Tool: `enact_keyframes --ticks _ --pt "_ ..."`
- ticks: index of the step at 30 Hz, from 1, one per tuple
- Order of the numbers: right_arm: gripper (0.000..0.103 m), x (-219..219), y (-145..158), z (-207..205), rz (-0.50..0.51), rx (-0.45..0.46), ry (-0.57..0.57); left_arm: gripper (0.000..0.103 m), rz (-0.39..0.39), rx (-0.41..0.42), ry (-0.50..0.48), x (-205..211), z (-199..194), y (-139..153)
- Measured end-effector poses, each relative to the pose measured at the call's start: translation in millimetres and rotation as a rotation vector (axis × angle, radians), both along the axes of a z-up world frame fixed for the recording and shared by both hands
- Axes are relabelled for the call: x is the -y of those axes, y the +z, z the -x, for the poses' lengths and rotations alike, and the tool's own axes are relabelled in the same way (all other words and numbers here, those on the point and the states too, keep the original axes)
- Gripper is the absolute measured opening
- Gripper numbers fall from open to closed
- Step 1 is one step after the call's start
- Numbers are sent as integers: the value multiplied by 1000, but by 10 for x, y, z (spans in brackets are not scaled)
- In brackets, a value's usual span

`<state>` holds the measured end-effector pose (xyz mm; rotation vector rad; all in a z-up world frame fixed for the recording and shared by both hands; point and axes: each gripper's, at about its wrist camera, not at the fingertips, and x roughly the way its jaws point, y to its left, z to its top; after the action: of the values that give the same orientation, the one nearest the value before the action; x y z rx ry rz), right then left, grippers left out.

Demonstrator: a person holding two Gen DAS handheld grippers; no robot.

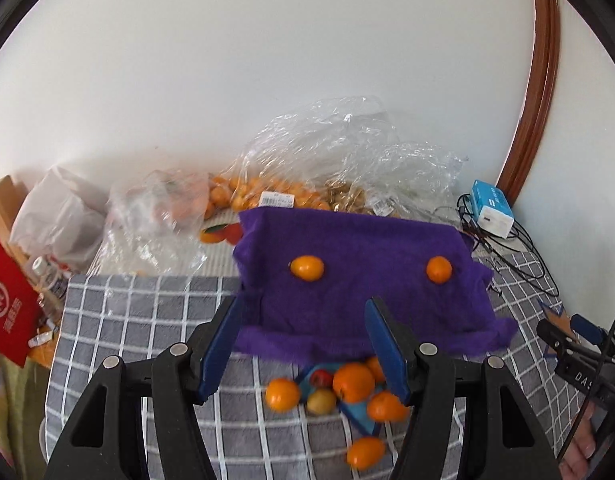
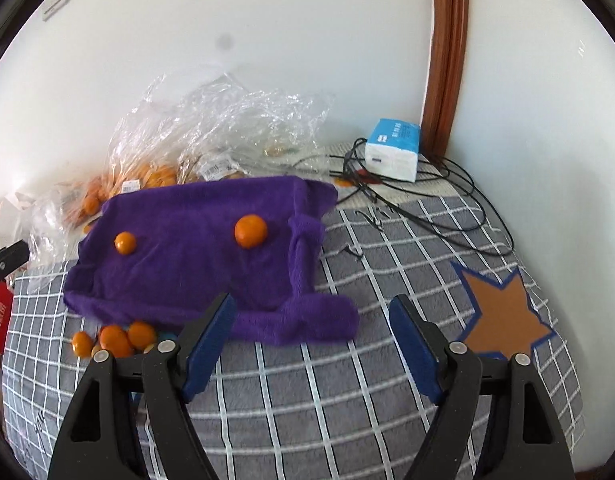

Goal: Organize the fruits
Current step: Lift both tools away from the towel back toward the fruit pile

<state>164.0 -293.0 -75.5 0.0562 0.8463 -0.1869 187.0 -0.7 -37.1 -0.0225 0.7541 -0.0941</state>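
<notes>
Sorting step: left tool [image 1: 303, 344] wide, empty, above pile of small orange fruits [image 1: 353, 382] near fuzzy purple cloth [image 1: 359, 300]; right tool [image 2: 311, 334] wide, empty. Next: descend, grip one fruit gently.

Grey checked blanket [image 2: 327, 392] with white grid lines, taken as the landmark. A brown, blue-edged star patch [image 2: 501, 314] is on its right part. Beyond its far right corner, against the white wall [image 2: 267, 20], stands a blue-and-white tissue pack [image 2: 393, 150], with black cables [image 2: 447, 204] trailing from beside it onto the blanket. A brown wooden door frame [image 2: 447, 60] rises behind the pack. Off the blanket's left edge lie a red packet [image 1: 7, 300] and a white plastic bag [image 1: 59, 216].
</notes>
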Motion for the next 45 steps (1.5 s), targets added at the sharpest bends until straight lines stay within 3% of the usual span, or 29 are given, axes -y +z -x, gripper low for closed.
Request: enact_keyframes --ticks 4,8,16,24,30,35,39,45 --pt "90 -56 33 233 50 -6 -12 62 18 -11 39 -81 307 -61" --pt "91 -67 55 460 55 18 -20 62 5 -2 52 -130 551 -128" --pt "91 -168 -50 885 80 154 21 62 -8 -28 99 -295 847 -430" --pt "91 -328 -359 965 95 141 111 62 5 -95 79 -422 953 -763" --pt "84 -503 -500 953 128 110 186 62 -22 -105 83 -469 891 -863" --pt "83 -542 -634 810 25 63 207 62 -28 -143 99 -550 839 -1053" --pt "69 -611 -755 687 -20 16 195 62 -25 -195 118 -623 780 -1263" --pt "64 -824 -834 566 -24 21 231 62 -41 -150 151 -730 783 -1340"
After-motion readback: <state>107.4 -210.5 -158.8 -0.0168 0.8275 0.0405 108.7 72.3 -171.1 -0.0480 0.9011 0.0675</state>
